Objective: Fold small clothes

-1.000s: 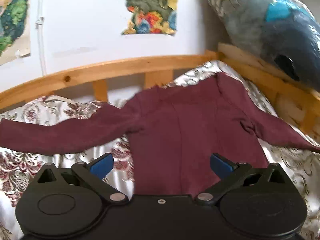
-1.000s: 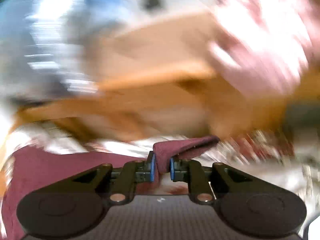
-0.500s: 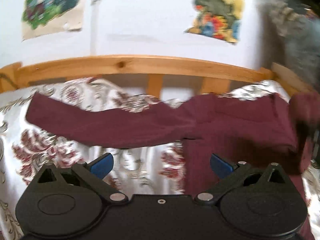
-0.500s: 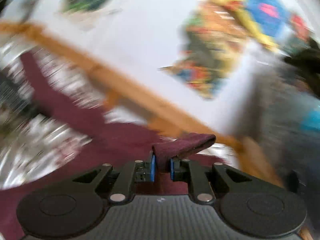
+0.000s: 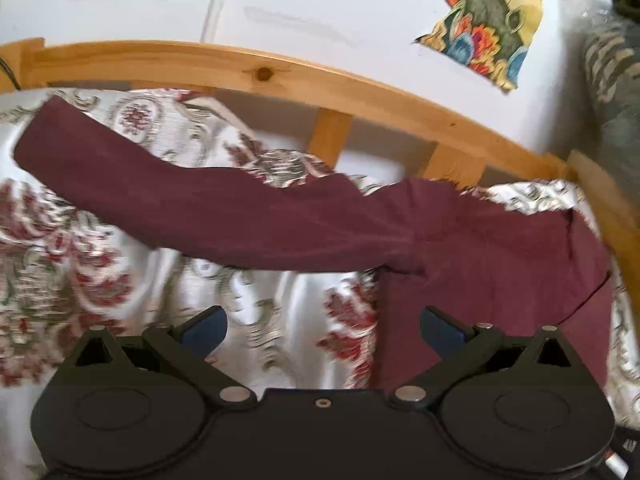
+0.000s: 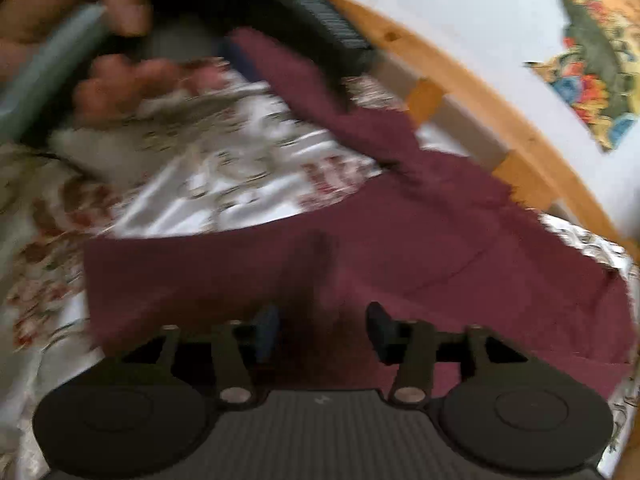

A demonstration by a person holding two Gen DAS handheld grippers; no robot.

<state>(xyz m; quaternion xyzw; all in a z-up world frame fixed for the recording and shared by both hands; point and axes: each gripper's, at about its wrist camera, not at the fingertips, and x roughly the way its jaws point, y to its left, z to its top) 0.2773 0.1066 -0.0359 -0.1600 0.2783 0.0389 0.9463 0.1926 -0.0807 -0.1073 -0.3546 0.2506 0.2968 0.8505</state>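
Both grippers stand released, nothing pinched in either. On the left gripper [image 5: 322, 326] the blue pads [image 5: 204, 326] are spread wide over the patterned bedspread [image 5: 80, 280], with the near edge of the maroon top [image 5: 480, 280] reaching in beside the right-hand pad but not touched by it. On the right gripper [image 6: 322, 328] the jaws are opening; the maroon top [image 6: 400, 248] lies beneath and between the fingers, and the pads do not press on it.

Just past the fingers the top is spread flat on the bedspread [image 6: 220, 184]. In the left view its body lies to the right, and one long sleeve [image 5: 180, 208] stretches away to the left across the flowered cloth. In the right view a fold line runs across the right part of the body; the picture is smeared, so it is probably the other sleeve laid over the body.

At the upper left of the right view a hand [image 6: 100, 40] grips a grey handle, blurred. Behind the bed runs a curved wooden rail [image 5: 280, 76] with upright slats, then a white wall bearing a bright torn poster [image 5: 488, 28].
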